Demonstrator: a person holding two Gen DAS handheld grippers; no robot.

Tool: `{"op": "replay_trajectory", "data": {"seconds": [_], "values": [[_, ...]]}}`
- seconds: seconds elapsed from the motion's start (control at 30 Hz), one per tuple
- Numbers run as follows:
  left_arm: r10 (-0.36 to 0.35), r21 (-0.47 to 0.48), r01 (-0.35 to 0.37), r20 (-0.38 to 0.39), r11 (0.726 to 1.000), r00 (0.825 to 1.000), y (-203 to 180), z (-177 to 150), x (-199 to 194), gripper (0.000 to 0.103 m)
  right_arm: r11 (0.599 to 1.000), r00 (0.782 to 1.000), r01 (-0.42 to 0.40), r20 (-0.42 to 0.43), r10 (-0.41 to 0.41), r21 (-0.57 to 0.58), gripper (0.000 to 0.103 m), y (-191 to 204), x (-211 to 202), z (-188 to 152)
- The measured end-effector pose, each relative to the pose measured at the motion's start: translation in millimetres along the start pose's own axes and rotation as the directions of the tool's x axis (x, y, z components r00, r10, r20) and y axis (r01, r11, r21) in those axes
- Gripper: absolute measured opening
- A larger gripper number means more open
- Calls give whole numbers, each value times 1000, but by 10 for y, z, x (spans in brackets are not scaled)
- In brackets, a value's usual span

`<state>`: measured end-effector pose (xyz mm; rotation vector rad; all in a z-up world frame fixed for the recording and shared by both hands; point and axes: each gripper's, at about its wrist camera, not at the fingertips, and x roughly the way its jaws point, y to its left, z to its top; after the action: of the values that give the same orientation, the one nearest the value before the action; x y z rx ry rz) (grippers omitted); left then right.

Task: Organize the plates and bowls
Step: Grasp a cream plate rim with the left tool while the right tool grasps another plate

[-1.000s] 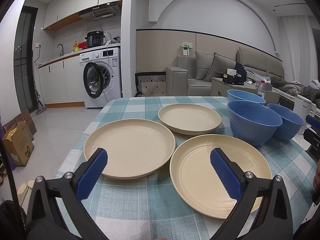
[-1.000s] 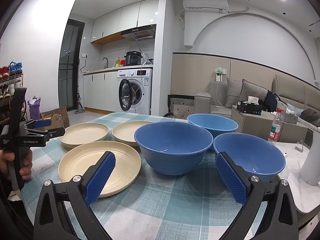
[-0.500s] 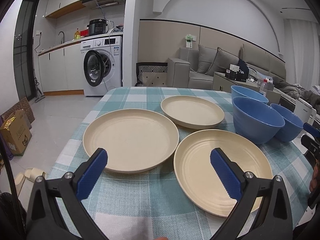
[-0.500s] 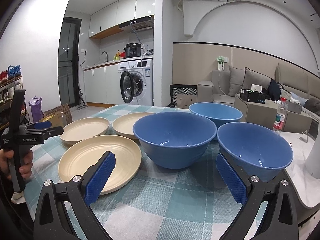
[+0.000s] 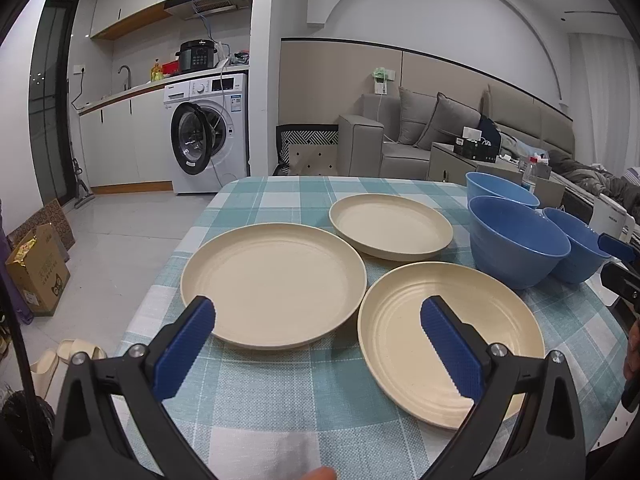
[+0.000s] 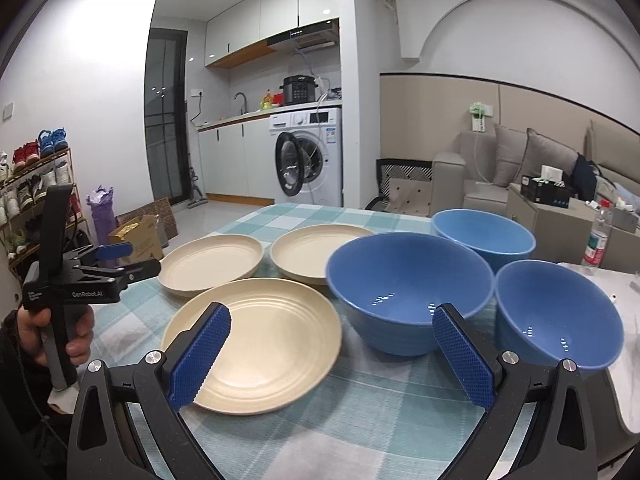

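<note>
Three cream plates lie on the checked tablecloth: a large left plate (image 5: 274, 280), a near right plate (image 5: 448, 332) and a smaller far plate (image 5: 390, 226). Three blue bowls stand to their right: a big middle bowl (image 6: 408, 284), a far bowl (image 6: 482, 234) and a near right bowl (image 6: 558, 312). My left gripper (image 5: 318, 344) is open and empty, just short of the two near plates. My right gripper (image 6: 332, 354) is open and empty, in front of the near plate (image 6: 256, 338) and the big bowl.
The table's left edge (image 5: 160, 280) drops to a tiled floor with a cardboard box (image 5: 34, 268). A washing machine (image 5: 208, 132) and a sofa (image 5: 420, 136) stand beyond. A white marble surface (image 6: 624, 292) with a water bottle (image 6: 596, 236) lies right of the bowls.
Both grippers have risen and tilted down a little, so the plates and bowls show more from above. Nothing on the table has moved.
</note>
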<state>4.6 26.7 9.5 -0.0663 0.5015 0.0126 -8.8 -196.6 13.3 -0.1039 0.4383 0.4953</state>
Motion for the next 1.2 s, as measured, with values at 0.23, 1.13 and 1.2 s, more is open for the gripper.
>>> {"op": "replay_trajectory", "data": {"seconds": [0.23, 1.13, 1.2], "values": [[0, -14, 0, -22, 1000, 1000, 77, 52, -5, 103, 1000, 998, -27, -58, 27, 2, 103, 188, 166, 201], [48, -118, -60, -101, 991, 994, 481, 392, 10, 103, 996, 992, -83, -98, 81, -20, 103, 691, 833, 902], [64, -95, -74, -104, 993, 993, 474, 404, 38, 103, 997, 992, -77, -105, 74, -20, 103, 687, 880, 922]]}}
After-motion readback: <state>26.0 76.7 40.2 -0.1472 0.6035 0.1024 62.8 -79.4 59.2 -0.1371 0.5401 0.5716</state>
